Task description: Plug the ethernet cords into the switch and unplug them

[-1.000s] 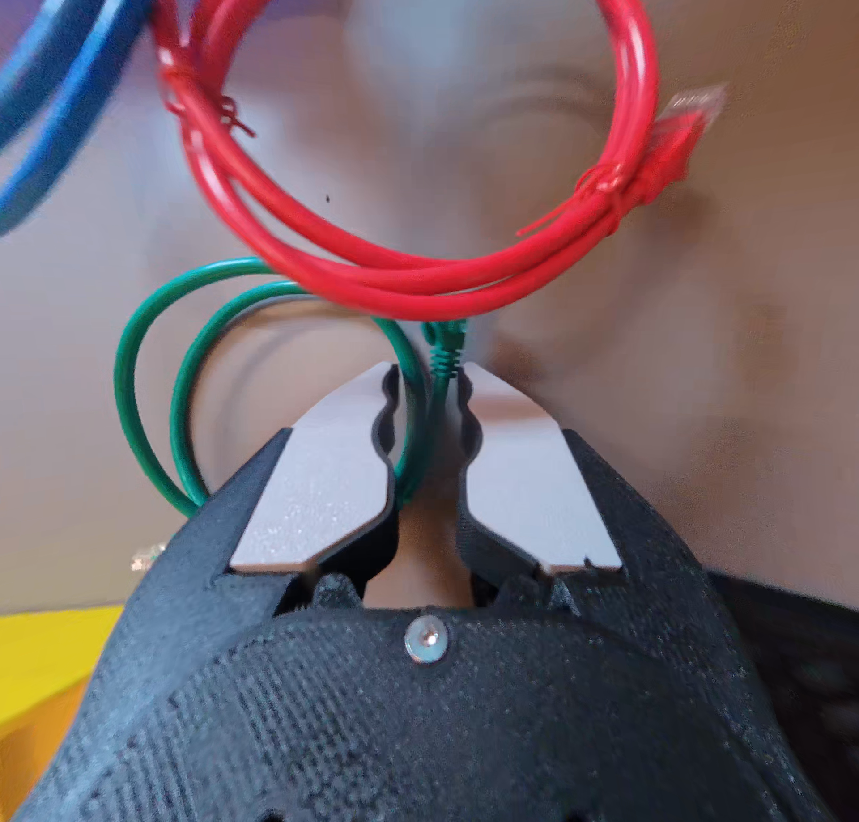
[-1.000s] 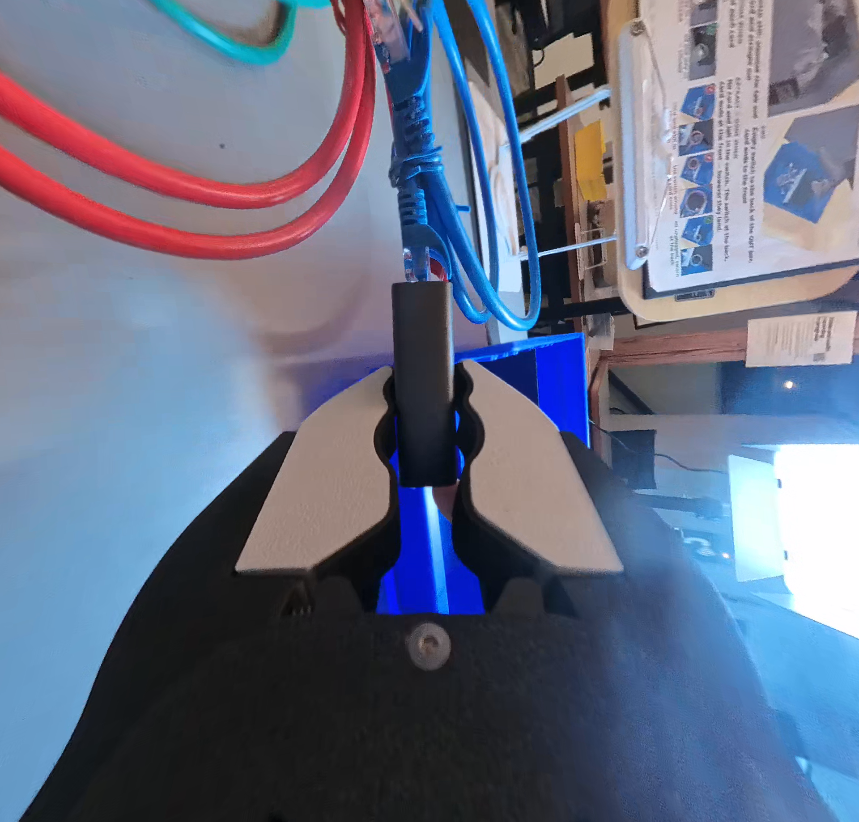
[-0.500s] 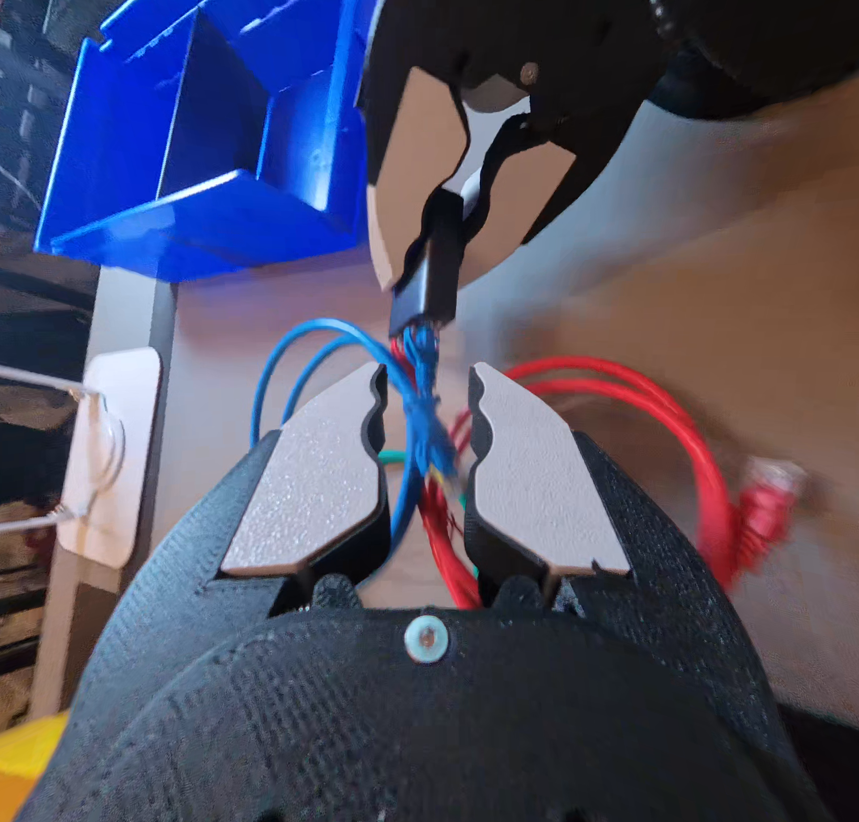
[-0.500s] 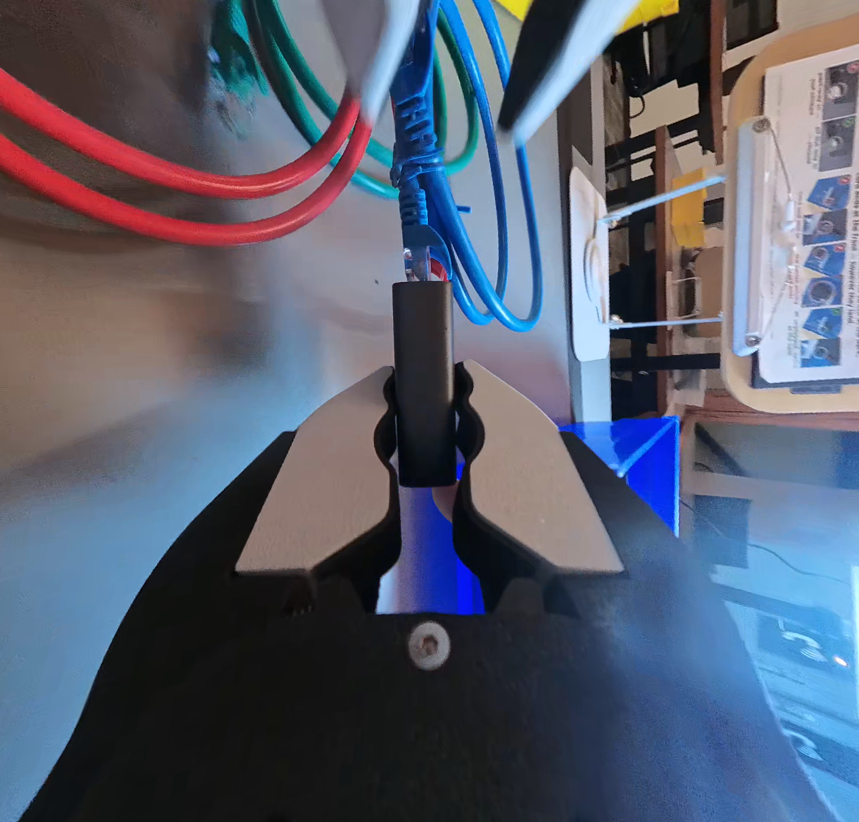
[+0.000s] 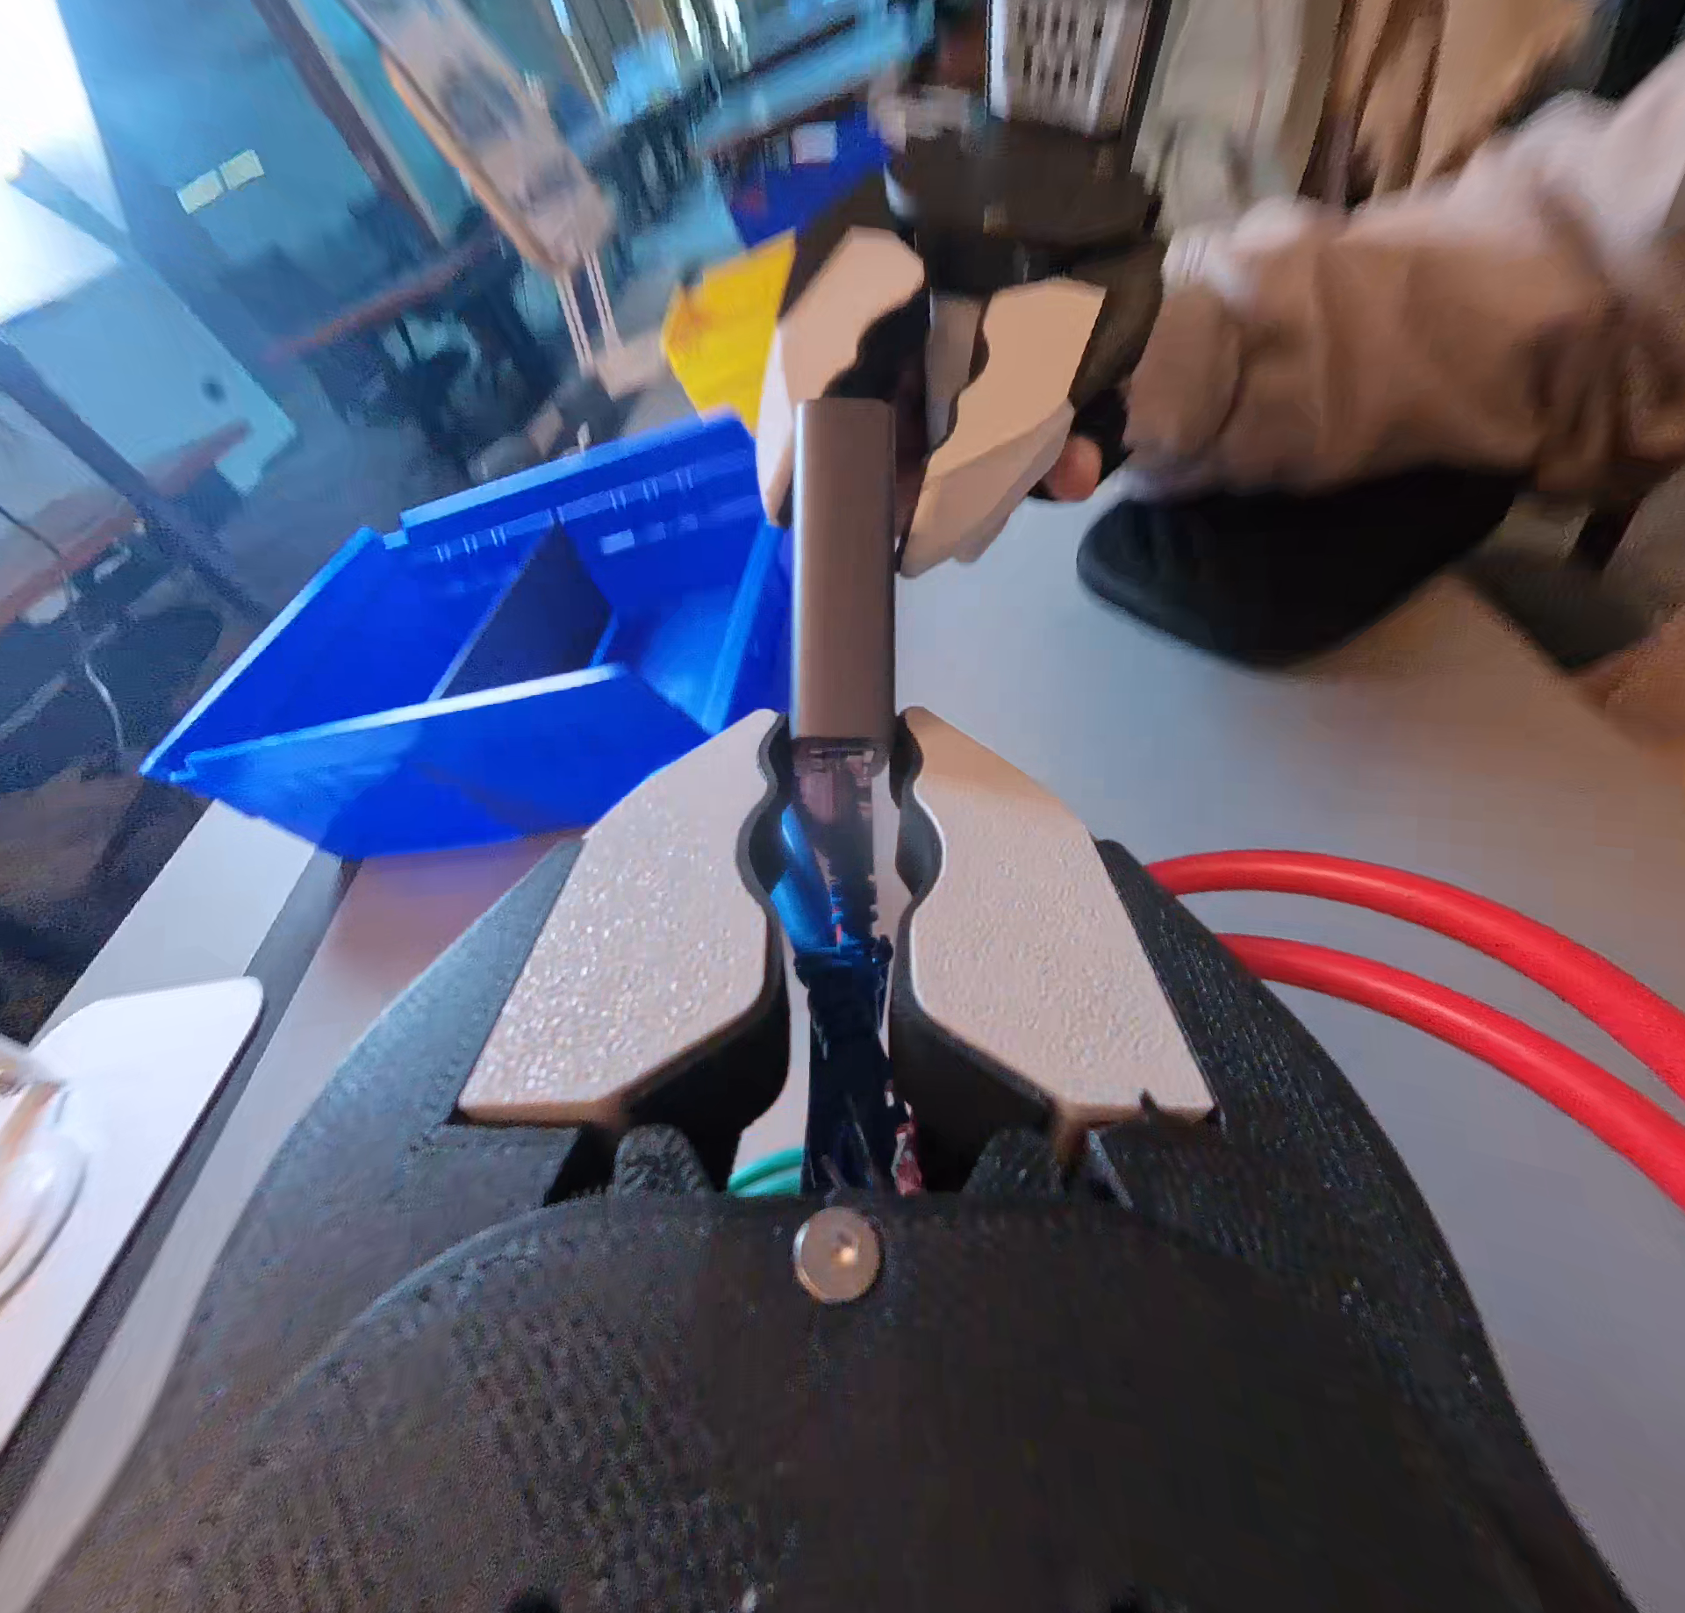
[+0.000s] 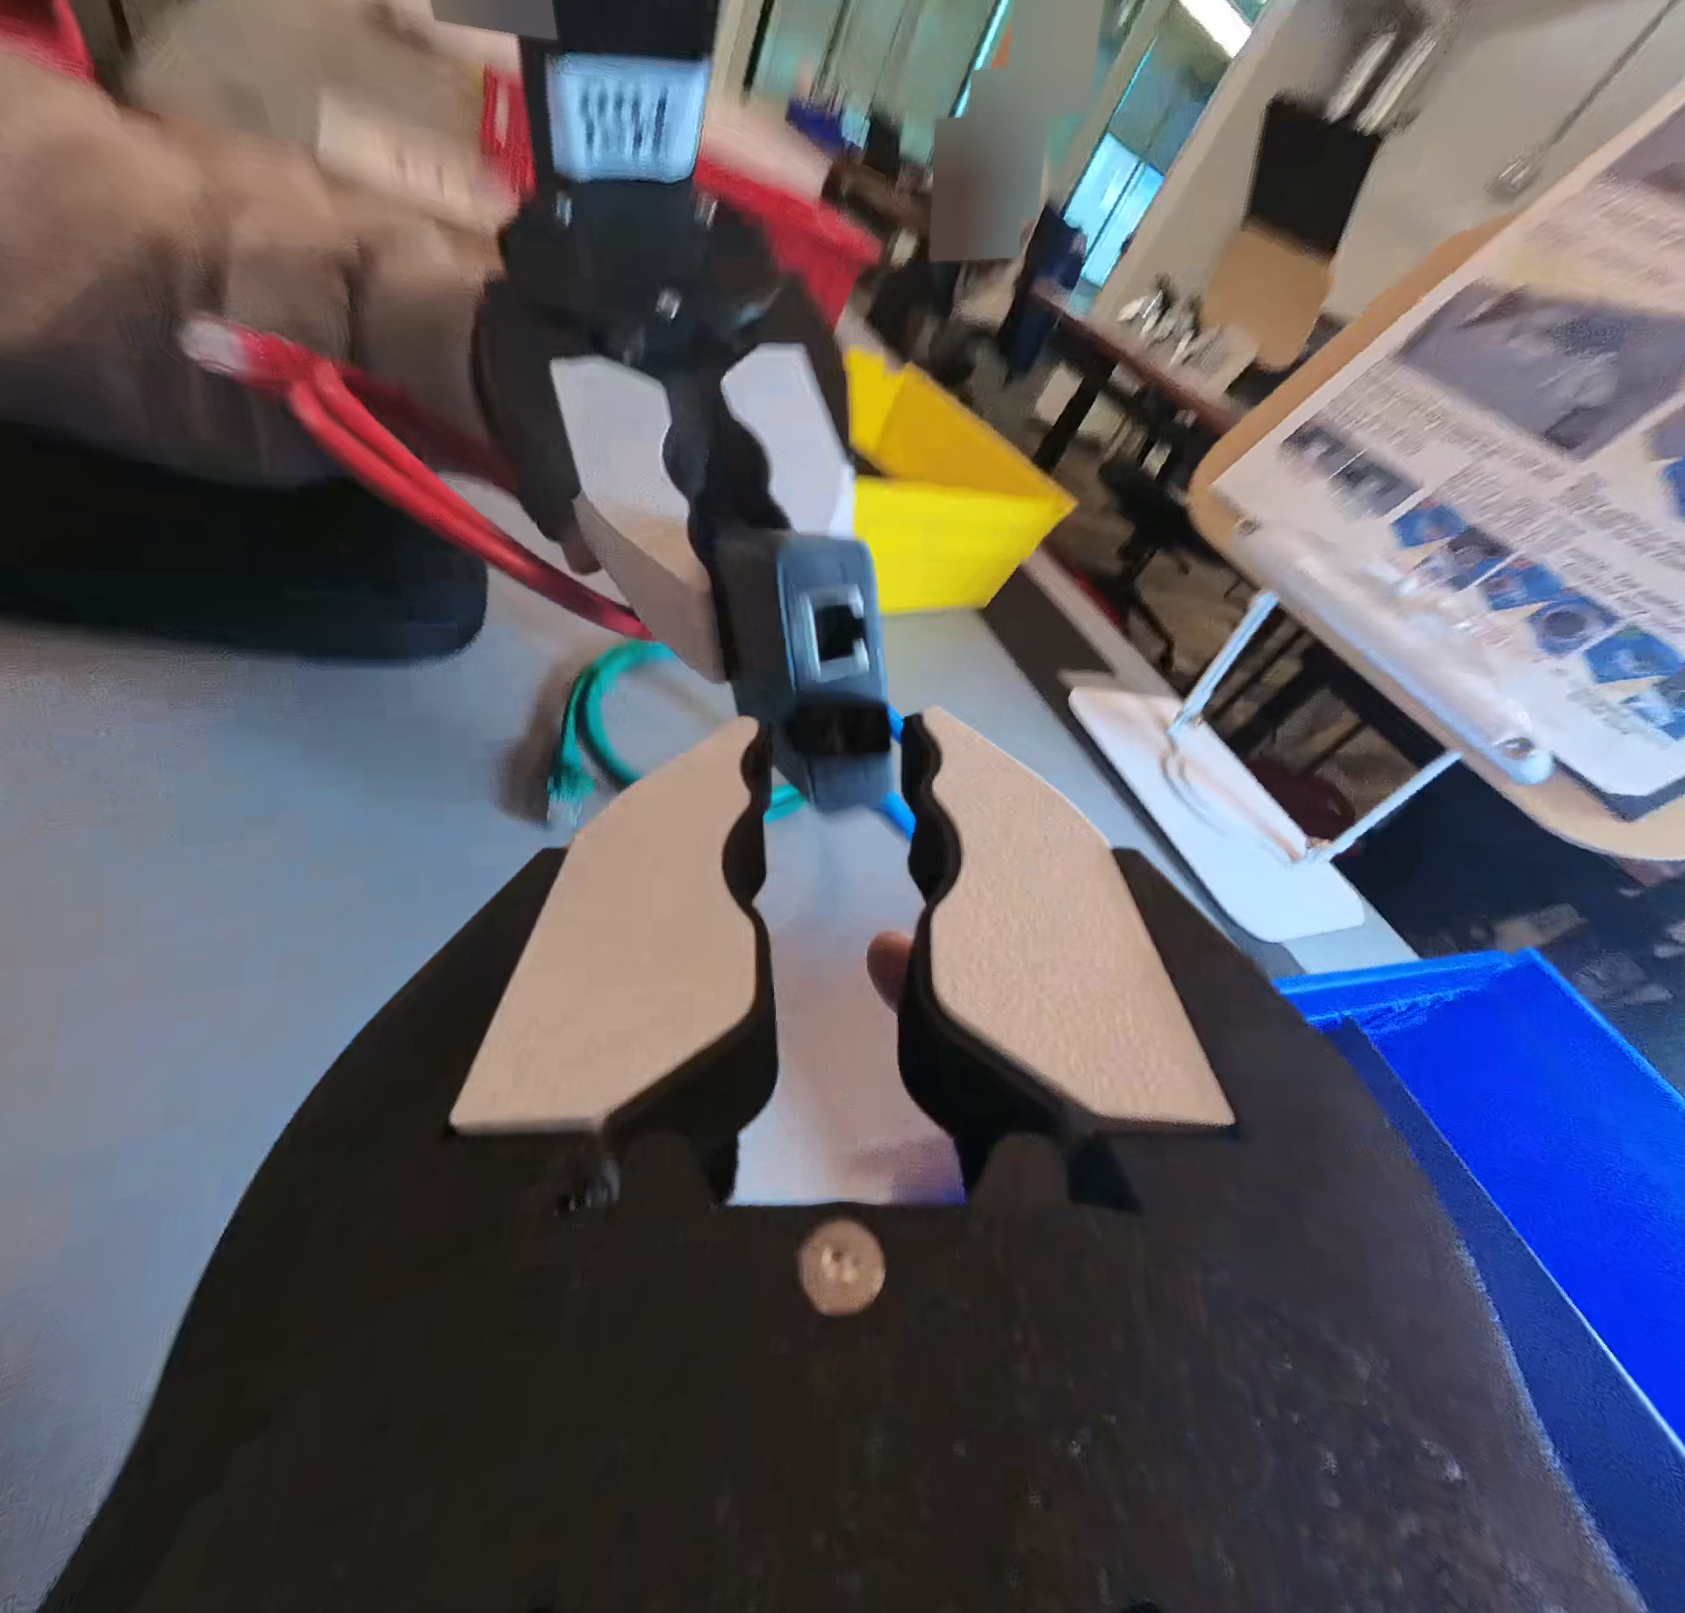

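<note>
The dark switch (image 5: 841,566) is in the air between both grippers. My left gripper (image 5: 841,730) is shut on the blue cord (image 5: 802,876) right at the switch's near end. In the right wrist view the switch (image 6: 821,639) shows two dark ports, and its end sits between the tips of my right gripper (image 6: 837,730), whose jaws stand a little apart from it. The left gripper (image 6: 761,584) holds the far end there. The red cord (image 5: 1459,931) loops beside my left gripper. The green cord (image 6: 593,721) lies on the table.
A blue bin (image 5: 456,657) stands on the grey table (image 5: 1276,749) to the left, with a yellow bin (image 6: 948,530) at the far edge. A clipboard on a white stand (image 6: 1213,822) is to the right. A person's beige sleeve (image 5: 1368,338) holds the right gripper. The left gripper's tips are roughly 4 centimetres from the right gripper's.
Both grippers have tilted up from the table. My left gripper has closed on the blue cord at the switch. My right gripper's jaws have widened slightly and the switch now sits tilted between them.
</note>
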